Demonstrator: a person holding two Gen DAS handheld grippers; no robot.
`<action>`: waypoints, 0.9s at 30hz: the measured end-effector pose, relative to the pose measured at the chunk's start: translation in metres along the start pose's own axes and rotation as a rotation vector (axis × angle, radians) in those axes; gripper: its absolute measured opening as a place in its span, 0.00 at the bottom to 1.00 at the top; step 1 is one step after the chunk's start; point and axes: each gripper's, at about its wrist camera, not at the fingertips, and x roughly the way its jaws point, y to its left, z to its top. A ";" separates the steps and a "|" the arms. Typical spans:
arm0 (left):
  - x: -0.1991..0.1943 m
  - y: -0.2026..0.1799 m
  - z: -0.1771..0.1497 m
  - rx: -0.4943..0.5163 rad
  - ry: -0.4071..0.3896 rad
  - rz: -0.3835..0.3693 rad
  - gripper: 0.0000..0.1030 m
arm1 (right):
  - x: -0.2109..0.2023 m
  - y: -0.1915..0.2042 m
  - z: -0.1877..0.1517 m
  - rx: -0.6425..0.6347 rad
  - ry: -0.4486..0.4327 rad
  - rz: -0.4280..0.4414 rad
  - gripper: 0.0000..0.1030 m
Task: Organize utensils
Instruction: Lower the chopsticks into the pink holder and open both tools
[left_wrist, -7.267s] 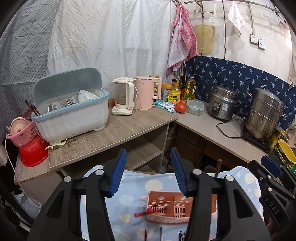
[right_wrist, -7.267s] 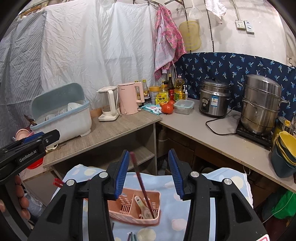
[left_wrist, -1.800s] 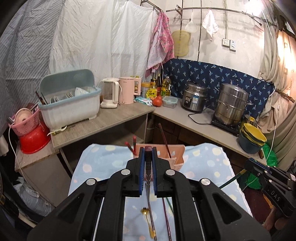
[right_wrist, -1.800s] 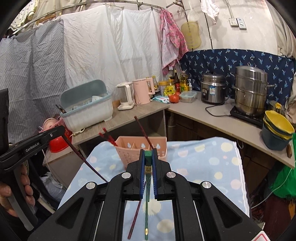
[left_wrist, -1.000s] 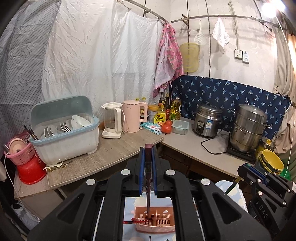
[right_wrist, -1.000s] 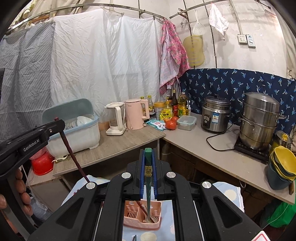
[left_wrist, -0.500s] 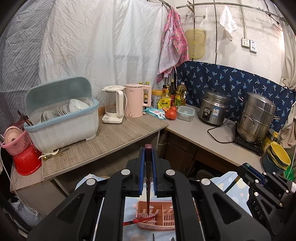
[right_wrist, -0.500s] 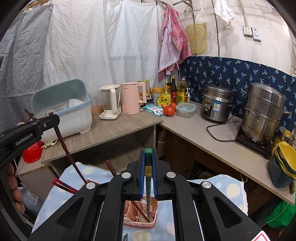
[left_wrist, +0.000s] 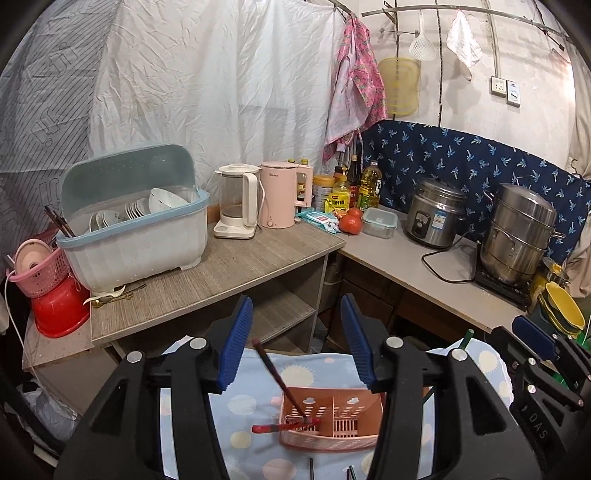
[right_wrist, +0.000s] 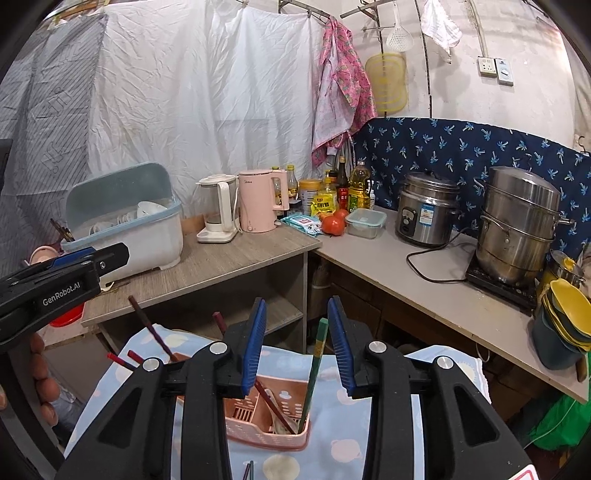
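A pink slotted utensil basket (left_wrist: 330, 419) (right_wrist: 267, 421) stands on a blue polka-dot cloth (left_wrist: 255, 406). My left gripper (left_wrist: 297, 341) is open above it; a dark red chopstick (left_wrist: 282, 386) leans free in the basket's left compartment, beside red chopsticks (left_wrist: 284, 427). My right gripper (right_wrist: 297, 341) is open above the basket; a green chopstick (right_wrist: 314, 373) stands free in its right end, beside a dark red chopstick (right_wrist: 273, 406) and a spoon. More chopsticks (right_wrist: 151, 330) stick up at the left.
Loose utensils lie on the cloth at the bottom edge (left_wrist: 349, 472) (right_wrist: 247, 470). Behind are a wooden shelf table (left_wrist: 207, 280) with a dish rack (left_wrist: 136, 221) and kettles, and a counter (right_wrist: 424, 280) with a rice cooker and steamer pot.
Both grippers have opened. The left has let go of the dark red chopstick and the right of the green chopstick; both now lean in the basket.
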 end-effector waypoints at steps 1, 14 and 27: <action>-0.002 0.001 -0.001 0.001 0.001 -0.001 0.46 | -0.002 0.000 -0.001 0.002 0.000 0.002 0.33; -0.038 0.012 -0.035 0.017 0.026 0.005 0.46 | -0.037 -0.003 -0.046 0.030 0.053 0.013 0.34; -0.068 0.020 -0.103 0.023 0.107 -0.007 0.46 | -0.072 -0.003 -0.116 0.046 0.137 0.002 0.34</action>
